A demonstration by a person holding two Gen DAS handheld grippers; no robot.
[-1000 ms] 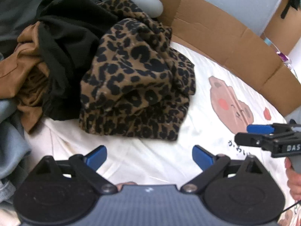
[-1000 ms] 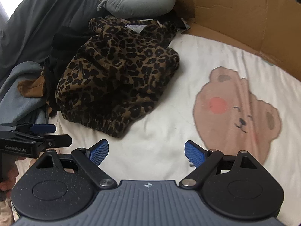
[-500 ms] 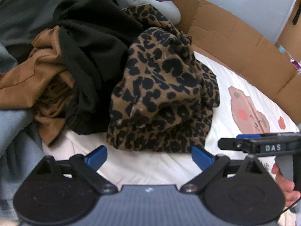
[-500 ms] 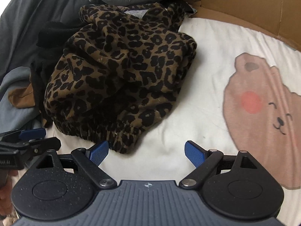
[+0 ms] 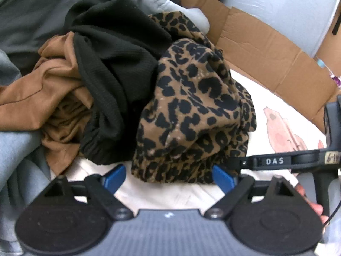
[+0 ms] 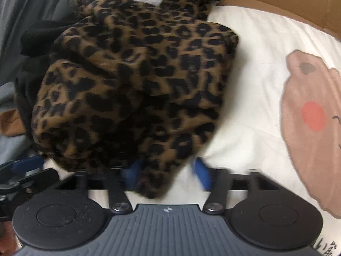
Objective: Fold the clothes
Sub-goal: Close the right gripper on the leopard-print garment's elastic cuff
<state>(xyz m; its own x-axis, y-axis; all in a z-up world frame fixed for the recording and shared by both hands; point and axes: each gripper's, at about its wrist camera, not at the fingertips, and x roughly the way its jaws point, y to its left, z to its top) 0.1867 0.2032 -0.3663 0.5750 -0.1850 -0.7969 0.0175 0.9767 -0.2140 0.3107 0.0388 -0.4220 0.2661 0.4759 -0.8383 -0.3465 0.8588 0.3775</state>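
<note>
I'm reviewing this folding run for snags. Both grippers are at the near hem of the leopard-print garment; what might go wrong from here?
1. The leopard-print garment lies against the black garment; lifting may drag that along.
2. The right gripper has only a hem corner between its fingers; the view is blurred, so the grip could slip.
3. The left gripper is open short of the hem; one-sided lifting would bunch the cloth.
</note>
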